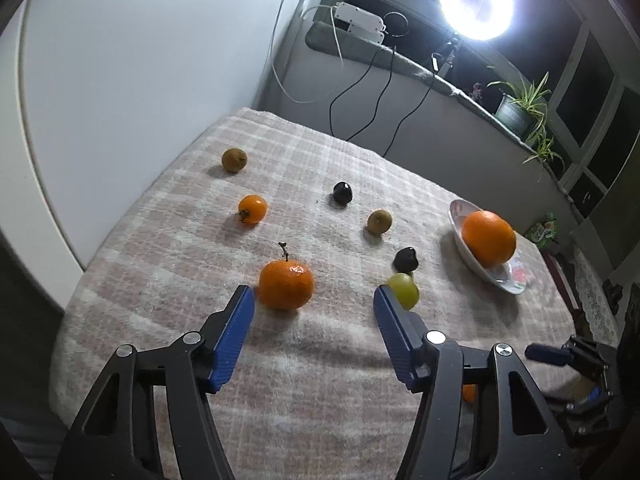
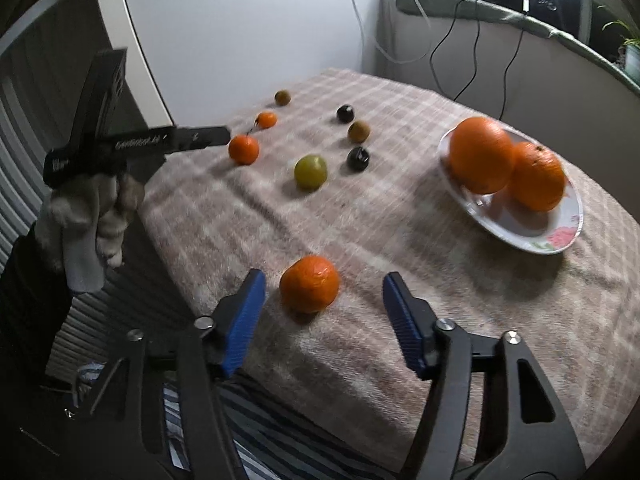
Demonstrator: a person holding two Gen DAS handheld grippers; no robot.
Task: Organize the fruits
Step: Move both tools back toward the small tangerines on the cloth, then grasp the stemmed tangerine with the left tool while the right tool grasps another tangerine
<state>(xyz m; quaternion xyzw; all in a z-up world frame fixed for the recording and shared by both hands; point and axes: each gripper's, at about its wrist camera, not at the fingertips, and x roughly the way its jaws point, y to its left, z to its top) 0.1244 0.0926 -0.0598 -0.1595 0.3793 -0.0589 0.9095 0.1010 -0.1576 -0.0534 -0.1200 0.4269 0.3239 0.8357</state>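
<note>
In the left wrist view a stemmed tangerine lies on the checked blanket just ahead of my left gripper, which is open, its blue pads apart from the fruit. In the right wrist view another tangerine sits between the tips of my open right gripper, touching neither pad. A white flowered plate at the right holds two big oranges. The left gripper, held by a gloved hand, shows at the left beside its tangerine.
Scattered on the blanket are a green fruit, two dark fruits, two brown fruits and a small orange one. The bed edge drops off near the left. Cables, a ring light and a plant stand behind.
</note>
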